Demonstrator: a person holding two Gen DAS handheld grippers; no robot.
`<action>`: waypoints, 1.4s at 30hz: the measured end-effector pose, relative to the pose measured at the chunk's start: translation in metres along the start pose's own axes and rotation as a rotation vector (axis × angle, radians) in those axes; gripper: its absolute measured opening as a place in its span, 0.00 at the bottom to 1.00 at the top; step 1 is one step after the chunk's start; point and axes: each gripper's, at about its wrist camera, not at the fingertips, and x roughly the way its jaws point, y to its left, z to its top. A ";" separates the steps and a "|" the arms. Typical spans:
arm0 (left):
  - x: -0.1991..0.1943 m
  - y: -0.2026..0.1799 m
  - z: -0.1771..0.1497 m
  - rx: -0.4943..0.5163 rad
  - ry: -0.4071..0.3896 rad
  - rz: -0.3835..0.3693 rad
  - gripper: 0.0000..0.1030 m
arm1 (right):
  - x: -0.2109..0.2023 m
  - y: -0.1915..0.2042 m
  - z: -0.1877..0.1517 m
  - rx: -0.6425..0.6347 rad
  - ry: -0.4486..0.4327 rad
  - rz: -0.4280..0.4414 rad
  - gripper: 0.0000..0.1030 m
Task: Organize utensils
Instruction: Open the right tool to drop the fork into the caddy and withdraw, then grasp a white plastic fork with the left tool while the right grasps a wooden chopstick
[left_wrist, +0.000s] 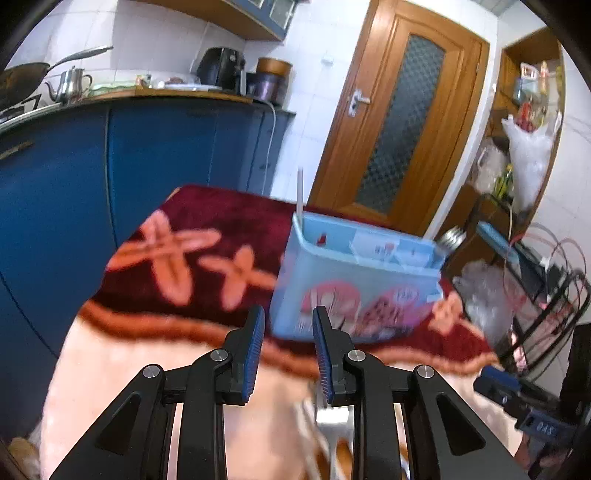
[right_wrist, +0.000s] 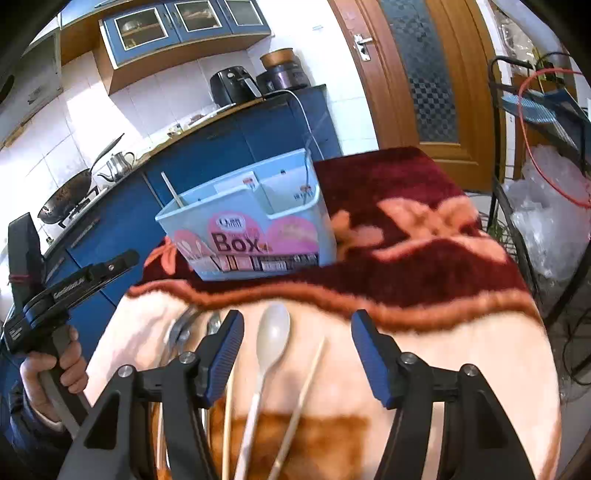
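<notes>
- The left gripper (left_wrist: 288, 349) hangs over the pale peach part of the plush blanket (left_wrist: 221, 229), its blue-padded fingers (left_wrist: 255, 350) parted by a modest gap with nothing between them.
- Just past those fingertips, toward one o'clock, stands the light blue plastic organizer box with pink printed panels (left_wrist: 354, 288), sitting on the dark red, flower-patterned part of the blanket.
- A single pale chopstick (left_wrist: 299, 192) stands upright in the box's left compartment, poking above the rim; only the left wrist view shows it this steeply.
- At the box's far right corner, about two o'clock, that same view catches a blurred metal fork head (left_wrist: 452, 236); whether it is in the box or behind it I cannot tell.
- The right gripper (right_wrist: 297, 349) is spread wide and holds nothing.
- Only the right wrist view shows the loose utensils: a cream plastic spoon (right_wrist: 271, 332) lies between the fingers, bowl toward twelve o'clock, handle running back toward the camera.
- A thin wooden chopstick (right_wrist: 303, 398) lies just right of the spoon, and another wooden stick (right_wrist: 229, 417) just left of it.
- At ten o'clock from the spoon, partly hidden behind the left finger, lie shiny metal utensils (right_wrist: 184, 332), too blurred to name.
- From this side the box (right_wrist: 255, 221) sits at twelve o'clock, its divided compartments visible and the word "Box" on its front.
- At nine o'clock the right view also shows the person's hand (right_wrist: 55, 369) gripping the handle of the left gripper.
</notes>
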 end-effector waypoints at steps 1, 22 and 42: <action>-0.001 0.000 -0.004 0.007 0.021 0.005 0.26 | -0.001 -0.001 -0.003 0.002 0.005 -0.004 0.62; 0.013 -0.016 -0.062 0.081 0.330 0.011 0.26 | -0.011 -0.004 -0.037 0.015 0.057 -0.020 0.63; 0.030 -0.002 -0.054 0.006 0.388 -0.078 0.08 | 0.002 0.012 -0.033 -0.097 0.162 -0.036 0.51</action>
